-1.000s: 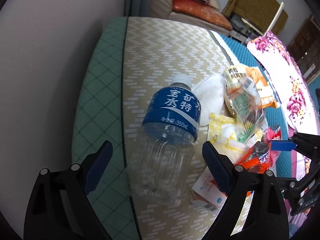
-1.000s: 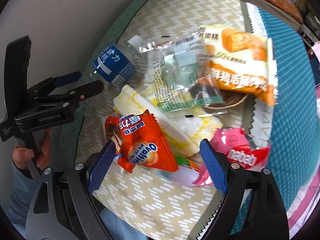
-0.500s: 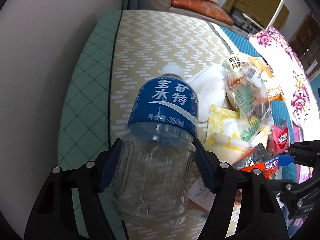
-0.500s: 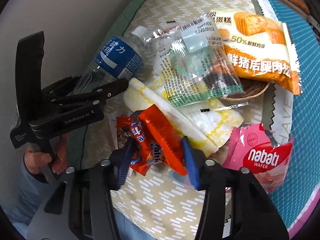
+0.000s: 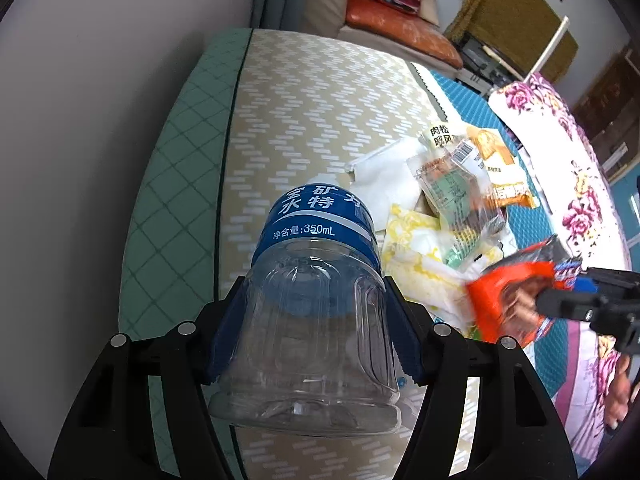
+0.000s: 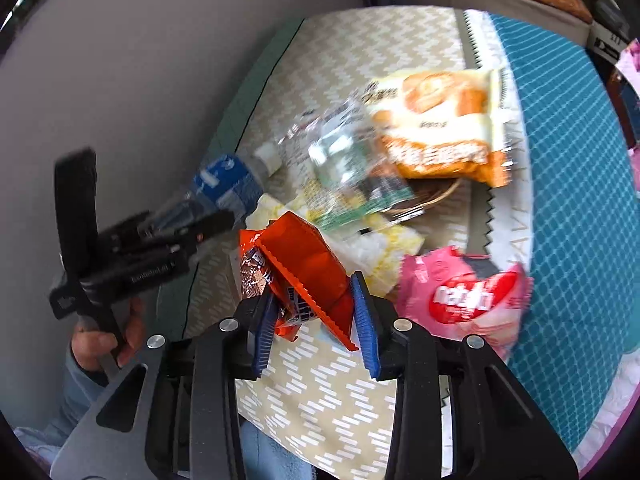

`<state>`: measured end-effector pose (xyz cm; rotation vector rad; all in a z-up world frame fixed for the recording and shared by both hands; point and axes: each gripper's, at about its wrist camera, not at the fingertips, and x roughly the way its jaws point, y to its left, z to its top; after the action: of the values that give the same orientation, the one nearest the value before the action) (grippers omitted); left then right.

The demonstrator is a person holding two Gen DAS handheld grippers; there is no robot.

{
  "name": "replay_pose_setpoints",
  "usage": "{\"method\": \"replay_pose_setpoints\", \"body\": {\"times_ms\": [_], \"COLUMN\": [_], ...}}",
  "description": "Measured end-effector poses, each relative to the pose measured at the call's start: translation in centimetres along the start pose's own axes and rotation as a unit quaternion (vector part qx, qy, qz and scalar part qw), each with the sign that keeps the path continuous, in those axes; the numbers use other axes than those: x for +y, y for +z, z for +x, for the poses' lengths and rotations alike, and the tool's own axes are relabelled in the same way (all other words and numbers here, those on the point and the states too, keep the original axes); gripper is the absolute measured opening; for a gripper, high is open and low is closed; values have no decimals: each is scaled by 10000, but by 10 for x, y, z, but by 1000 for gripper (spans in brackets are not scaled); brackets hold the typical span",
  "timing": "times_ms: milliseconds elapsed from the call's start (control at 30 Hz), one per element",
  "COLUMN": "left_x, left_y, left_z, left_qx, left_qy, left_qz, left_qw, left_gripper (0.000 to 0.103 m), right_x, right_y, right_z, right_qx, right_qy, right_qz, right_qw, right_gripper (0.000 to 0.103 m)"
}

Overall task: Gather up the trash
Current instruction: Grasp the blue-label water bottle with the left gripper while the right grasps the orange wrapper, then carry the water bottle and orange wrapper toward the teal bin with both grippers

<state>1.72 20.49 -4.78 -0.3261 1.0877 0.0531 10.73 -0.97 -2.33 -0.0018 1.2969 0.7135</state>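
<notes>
My left gripper [image 5: 316,328] is shut on an empty clear water bottle [image 5: 312,300] with a blue label, lifted off the bed. The bottle also shows in the right wrist view [image 6: 224,188]. My right gripper [image 6: 316,316] is shut on a crumpled orange snack wrapper [image 6: 304,264], held just above the mat; the wrapper also shows in the left wrist view [image 5: 508,300]. On the mat lie a clear wrapper with green print [image 6: 348,176], an orange-and-cream cake bag [image 6: 440,128], a yellow-and-white wrapper [image 5: 416,256] and a pink wafer wrapper [image 6: 464,292].
The trash lies on a beige patterned mat [image 5: 320,100] on a bed with a green quilted edge [image 5: 176,168] by a grey wall. A teal sheet [image 6: 572,160] and a floral blanket [image 5: 560,152] are to the right. A small carton lies under the wrappers.
My left gripper closed on the bottle and raised it. My right gripper closed on the orange wrapper, crumpling it, and lifted it off the pile.
</notes>
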Motion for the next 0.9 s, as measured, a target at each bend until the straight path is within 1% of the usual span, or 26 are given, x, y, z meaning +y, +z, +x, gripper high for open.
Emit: {"method": "replay_pose_setpoints", "body": {"times_ms": [167, 300, 400, 533, 700, 800, 900], "left_x": [0, -19, -46, -93, -142, -175, -206], "left_y": [2, 8, 13, 19, 26, 30, 31], "left_z": [-27, -48, -57, -58, -48, -37, -24], "left_qx": [-304, -512, -578, -606, -538, -467, -351], "left_qy": [-58, -149, -289, -485, -625, -686, -711], "left_qz": [-177, -12, 235, 627, 1044, 1280, 1487], "left_qw": [9994, 9986, 9976, 9950, 9911, 9883, 9857], "left_gripper": [66, 66, 66, 66, 66, 66, 66], "right_x": [-26, -50, -63, -76, -102, -130, -154], "right_y": [-4, -6, -9, -13, -22, -32, -39], "right_z": [-25, -43, -54, -71, -101, -124, -135], "right_qx": [-272, -485, -632, -874, -1178, -1429, -1588], "right_qy": [-30, -28, -22, -27, -90, -164, -197], "right_qz": [215, 429, 560, 767, 1042, 1309, 1511], "right_qw": [9994, 9979, 9964, 9932, 9875, 9809, 9755], "right_gripper": [34, 34, 34, 34, 34, 34, 34]}}
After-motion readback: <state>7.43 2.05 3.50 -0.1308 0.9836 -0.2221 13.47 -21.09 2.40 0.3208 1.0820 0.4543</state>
